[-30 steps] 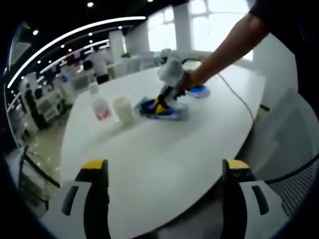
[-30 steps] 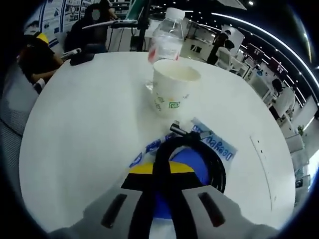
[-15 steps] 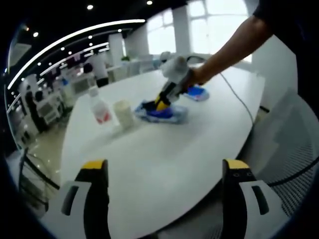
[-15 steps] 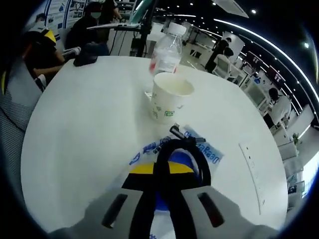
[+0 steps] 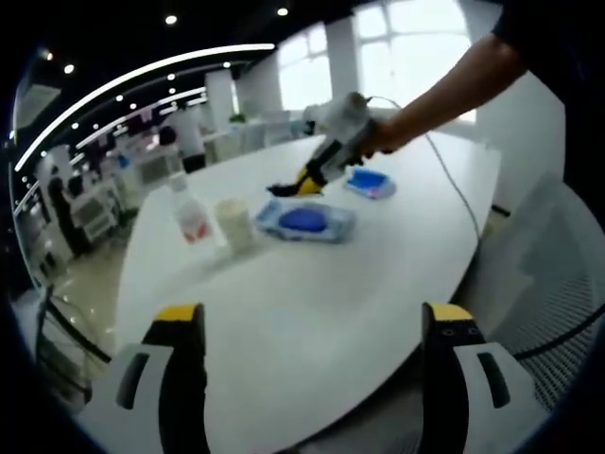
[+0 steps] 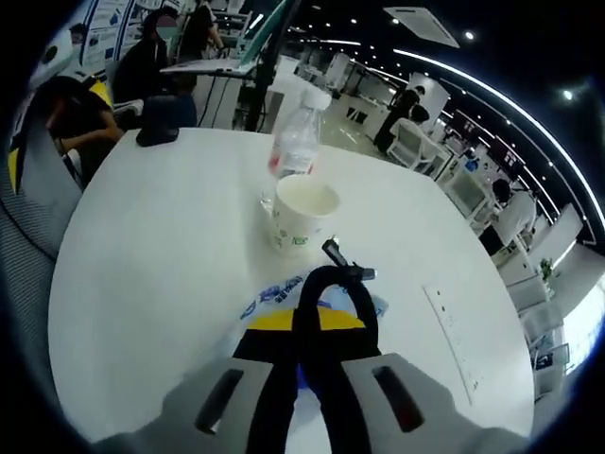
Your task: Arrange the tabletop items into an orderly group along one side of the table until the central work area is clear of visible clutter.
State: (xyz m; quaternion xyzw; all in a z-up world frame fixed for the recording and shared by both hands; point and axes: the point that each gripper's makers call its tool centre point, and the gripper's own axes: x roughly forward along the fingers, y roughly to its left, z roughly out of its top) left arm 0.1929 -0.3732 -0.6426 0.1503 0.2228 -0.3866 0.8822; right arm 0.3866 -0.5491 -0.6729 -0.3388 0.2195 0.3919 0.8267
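Lifted now: my right hand-held gripper (image 6: 307, 326) has raised the coiled black cable (image 6: 333, 284) off the blue pouch (image 5: 305, 219), jaws clamped on it. Paper cup (image 6: 302, 214) and bottle (image 6: 295, 142) stand at twelve o'clock on the desk (image 6: 151, 246). My left hand-held gripper (image 5: 315, 326) hangs wide, empty. Next I'd park the cable beside them.

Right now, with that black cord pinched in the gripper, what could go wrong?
The right gripper is shut on the coiled black cable, whose plug end pokes toward the paper cup. A swing could tip the cup, and the water bottle just behind it might go too. The loop looks loosely held, so it may also uncoil or slip back onto the blue packet.
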